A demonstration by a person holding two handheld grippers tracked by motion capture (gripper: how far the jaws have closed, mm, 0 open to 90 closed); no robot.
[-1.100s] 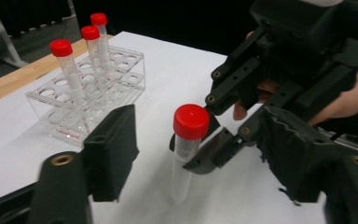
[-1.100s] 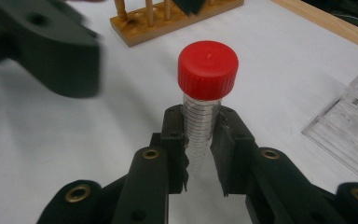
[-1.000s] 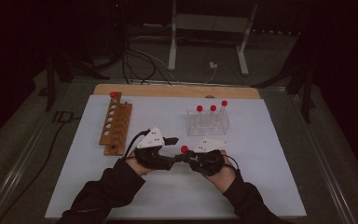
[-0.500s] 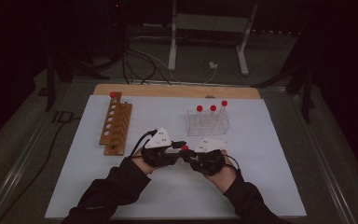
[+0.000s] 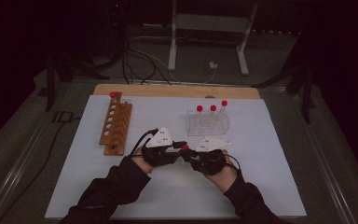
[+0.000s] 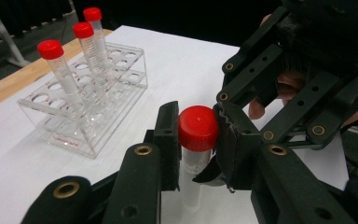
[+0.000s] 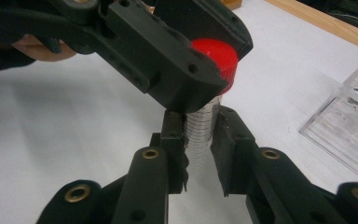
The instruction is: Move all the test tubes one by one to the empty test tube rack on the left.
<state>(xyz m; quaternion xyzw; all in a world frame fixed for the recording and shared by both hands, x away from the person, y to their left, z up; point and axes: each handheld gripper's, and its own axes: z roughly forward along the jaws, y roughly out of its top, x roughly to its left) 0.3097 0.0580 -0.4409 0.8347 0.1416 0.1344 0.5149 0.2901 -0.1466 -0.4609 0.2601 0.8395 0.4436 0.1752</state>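
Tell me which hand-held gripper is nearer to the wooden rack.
Left. The left hand-held gripper sits just right of the wooden rack, shut on the tube's red cap; the right hand-held gripper lies farther right, gripping the tube.

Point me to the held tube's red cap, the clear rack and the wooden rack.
red cap (image 6: pixel 198 128), left gripper view, on its top face
clear rack (image 6: pixel 86 140), left gripper view, on its near front wall
wooden rack (image 5: pixel 121 122), high view, on its right edge

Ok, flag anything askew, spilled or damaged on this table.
Nothing stands out. The clear rack and wooden rack sit flat with tubes upright; both tongs, left and right, grip one capped tube. No spill visible.
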